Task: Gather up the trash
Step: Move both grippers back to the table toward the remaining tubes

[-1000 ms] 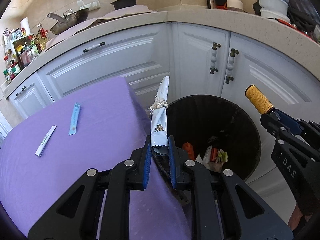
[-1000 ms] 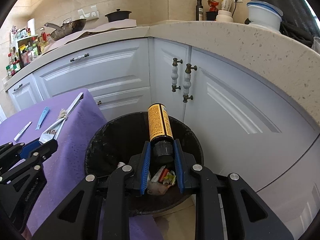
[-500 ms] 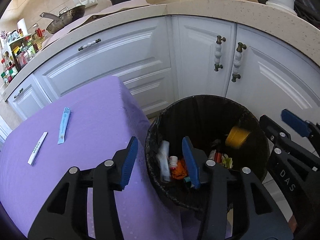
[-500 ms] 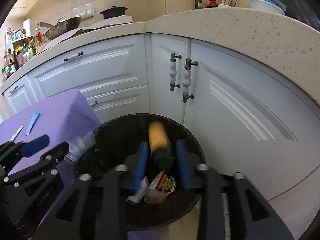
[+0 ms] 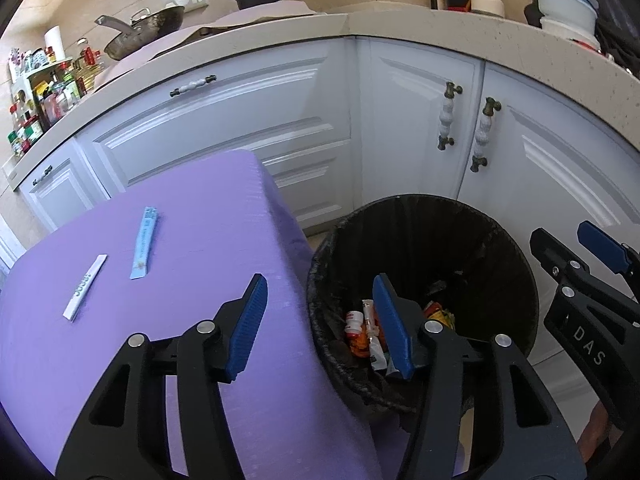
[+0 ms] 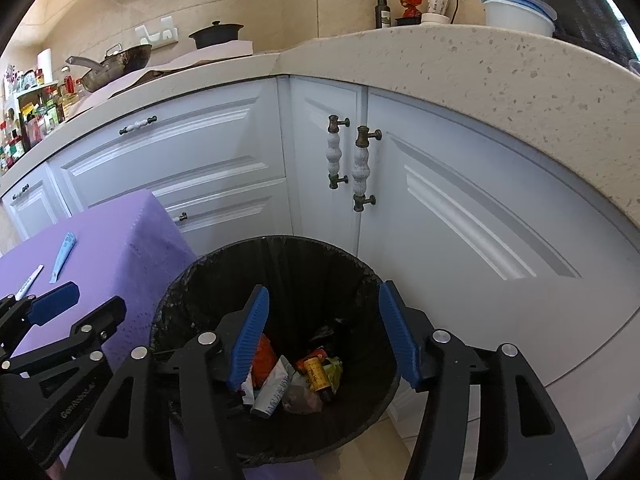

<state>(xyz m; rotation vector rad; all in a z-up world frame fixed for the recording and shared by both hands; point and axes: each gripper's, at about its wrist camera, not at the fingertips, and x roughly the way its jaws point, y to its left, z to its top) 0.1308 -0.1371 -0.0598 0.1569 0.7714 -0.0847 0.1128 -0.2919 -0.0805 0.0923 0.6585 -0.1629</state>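
Note:
A bin with a black liner [image 5: 500, 248] [image 6: 180, 292] stands on the floor beside the purple table [image 5: 200, 200]. My left gripper [image 5: 319, 284] hangs over the table's corner and the bin's rim, its jaws opening with nothing between them. My right gripper [image 6: 323, 289] is above the bin's mouth, jaws also opening and empty. At the bottom of the bin lie a yellow-labelled bottle [image 6: 316, 374] and a white wrapper [image 6: 272, 392] [image 5: 370, 320] among other scraps. A blue sachet [image 5: 144, 242] [image 6: 62, 258] and a white sachet [image 5: 85, 288] [image 6: 29, 282] lie flat on the table.
White cabinet doors with knobbed handles [image 6: 360, 168] curve close behind the bin. The speckled countertop [image 6: 480, 64] overhangs them, carrying a pan [image 5: 140, 32], a pot, bottles and bowls. The right gripper [image 5: 560, 232] shows at the right edge of the left wrist view.
Both grippers have opened. The white wrapper dropped out of the left one and the yellow-labelled bottle out of the right one; both now lie in the bin.

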